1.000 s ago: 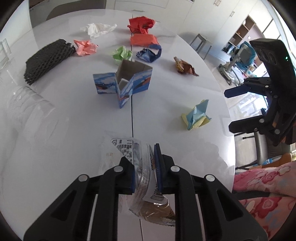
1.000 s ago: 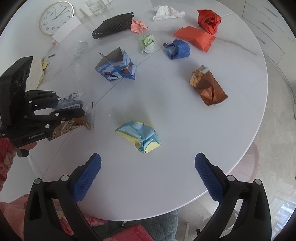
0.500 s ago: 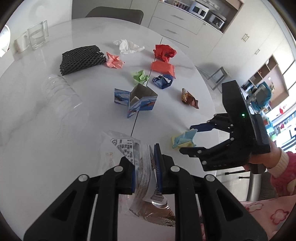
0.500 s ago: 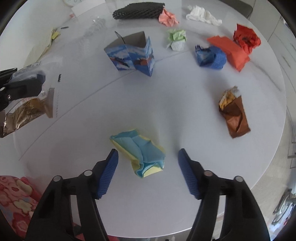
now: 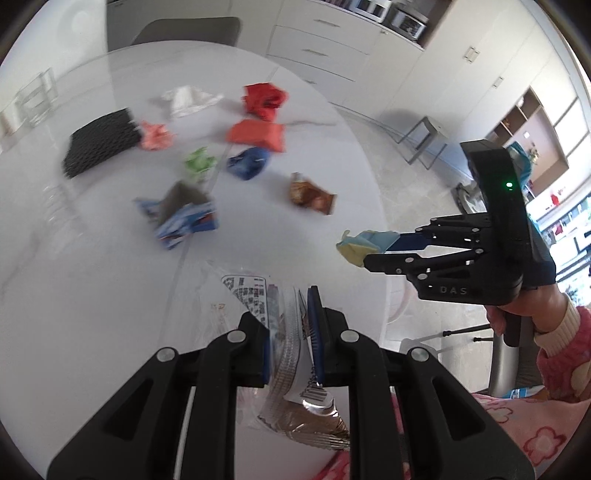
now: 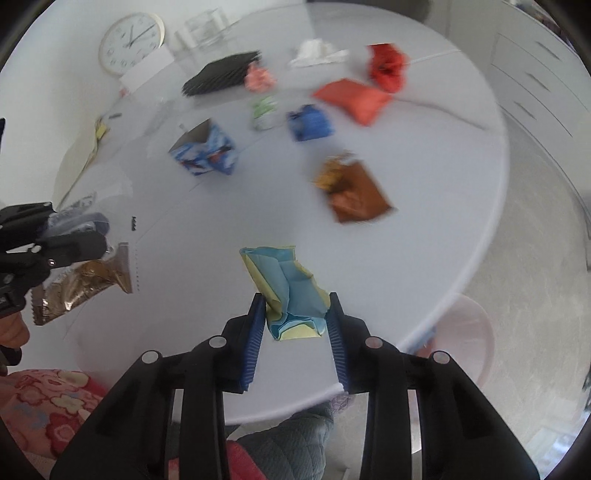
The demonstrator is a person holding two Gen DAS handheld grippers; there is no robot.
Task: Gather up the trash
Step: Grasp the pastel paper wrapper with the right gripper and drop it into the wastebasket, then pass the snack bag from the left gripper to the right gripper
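Note:
My left gripper (image 5: 291, 336) is shut on a clear and foil snack wrapper (image 5: 295, 391), held above the white table's near edge; it also shows in the right wrist view (image 6: 81, 284). My right gripper (image 6: 295, 321) is shut on a crumpled blue and yellow paper (image 6: 291, 288), lifted off the table; it also shows in the left wrist view (image 5: 362, 243). Loose trash lies on the table: a brown wrapper (image 6: 351, 192), a blue printed carton (image 6: 203, 151), a blue wad (image 6: 310, 122), a green wad (image 6: 264, 109), an orange packet (image 6: 351, 98), a red wad (image 6: 386, 66).
A black foam net (image 6: 221, 72), a pink wad (image 6: 258, 77) and a white tissue (image 6: 314, 51) lie at the table's far side. A wall clock (image 6: 131, 40) and glass holder (image 6: 203, 27) stand behind. A pink bin (image 6: 465, 343) sits below the table's edge.
My right gripper has closed on the blue and yellow paper and lifted it off the table. My left gripper has kept its hold on the snack wrapper and swung a little.

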